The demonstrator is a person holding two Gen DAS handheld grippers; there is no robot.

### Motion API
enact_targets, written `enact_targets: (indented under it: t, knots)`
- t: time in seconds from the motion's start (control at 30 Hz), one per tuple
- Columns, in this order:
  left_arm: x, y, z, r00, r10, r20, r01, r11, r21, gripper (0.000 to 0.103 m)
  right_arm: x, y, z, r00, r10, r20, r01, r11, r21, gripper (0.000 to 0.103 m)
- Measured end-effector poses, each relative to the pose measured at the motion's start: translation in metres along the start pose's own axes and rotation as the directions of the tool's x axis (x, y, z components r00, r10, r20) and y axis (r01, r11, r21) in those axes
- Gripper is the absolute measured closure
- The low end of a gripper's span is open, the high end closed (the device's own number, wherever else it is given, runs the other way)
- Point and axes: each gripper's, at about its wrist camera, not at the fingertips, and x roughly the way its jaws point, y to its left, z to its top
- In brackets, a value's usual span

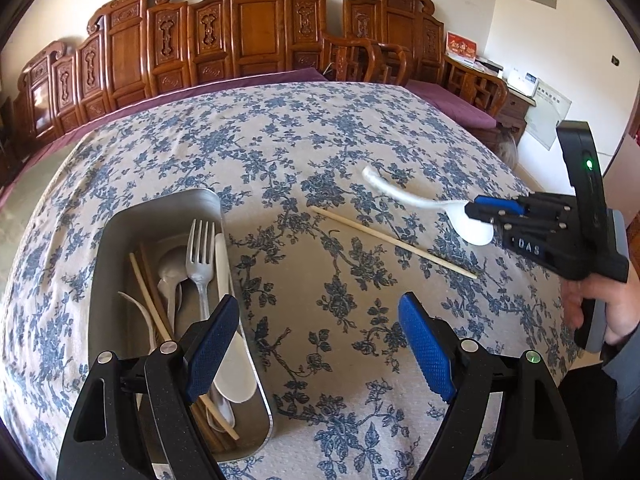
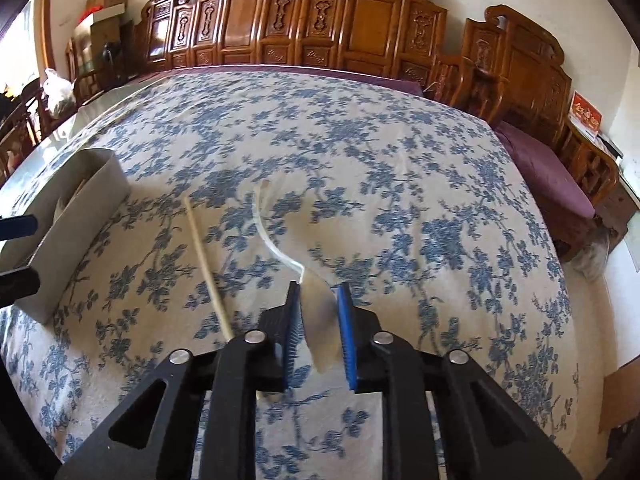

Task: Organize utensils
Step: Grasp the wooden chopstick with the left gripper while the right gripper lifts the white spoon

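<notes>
A metal tray (image 1: pixel 120 224) on the floral tablecloth holds a fork (image 1: pixel 200 252), spoons, chopsticks and a white plastic spoon (image 1: pixel 234 372). My left gripper (image 1: pixel 320 344) is open and empty, its left finger over the tray's right edge. My right gripper (image 2: pixel 318 320) is shut on the bowl of a white plastic spoon (image 2: pixel 318 320), lifted just above the cloth; it also shows in the left wrist view (image 1: pixel 476 230). A single chopstick (image 1: pixel 392 242) lies on the cloth beside it, also in the right wrist view (image 2: pixel 208 268). The tray's wall (image 2: pixel 80 220) shows at left.
The table (image 1: pixel 320 140) is covered by a blue floral cloth. Carved wooden chairs (image 1: pixel 248 28) with purple cushions line the far edge and right side. A small cabinet with papers (image 1: pixel 520 84) stands at far right.
</notes>
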Motion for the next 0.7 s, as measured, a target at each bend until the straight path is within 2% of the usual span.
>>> enact_targets:
  t: [0.03,0.33,0.57,0.7]
  knots:
    - [0.0,-0.001,0.0,1.0,0.001,-0.001,-0.001,1.0,0.002,0.025,0.0,-0.006,0.0,1.0,0.002,-0.005,-0.002,1.0,0.011,0.097]
    - [0.006,-0.003,0.003,1.0,0.012,-0.017,-0.013,0.999,-0.036,0.025,-0.002,-0.033,0.0,0.998,0.054,0.01,-0.055,0.994,0.095,0.098]
    - [0.018,-0.019,0.012,0.997,0.07,-0.04,-0.069,0.997,0.017,0.025,-0.004,-0.048,0.0,0.997,0.072,0.034,-0.077,0.984,0.16,0.098]
    - [0.035,-0.028,0.019,0.996,0.059,-0.073,-0.059,0.998,0.003,0.025,-0.004,-0.054,-0.001,0.996,0.08,0.042,-0.087,0.979,0.185,0.098]
